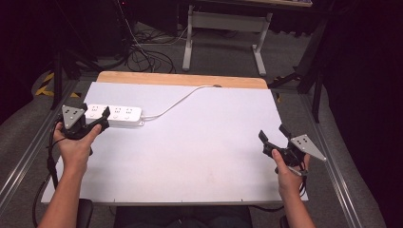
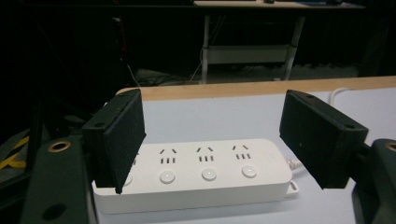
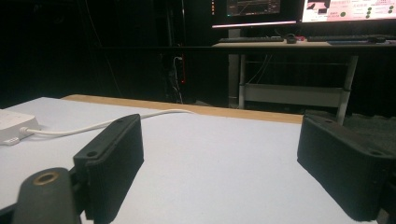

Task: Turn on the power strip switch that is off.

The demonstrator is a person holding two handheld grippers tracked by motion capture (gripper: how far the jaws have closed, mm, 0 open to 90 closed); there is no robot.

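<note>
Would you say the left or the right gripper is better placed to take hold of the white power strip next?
Left. The left gripper hovers at the power strip, jaws open around its end. The right gripper sits open across the table, far from it.

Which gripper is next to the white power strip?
The left gripper. Its open jaws stand right at the power strip, while the right gripper hovers far across the table.

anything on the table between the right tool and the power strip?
Nothing but the strip's white cord crossing bare table between the right tool and the power strip; the high view shows it.
</note>
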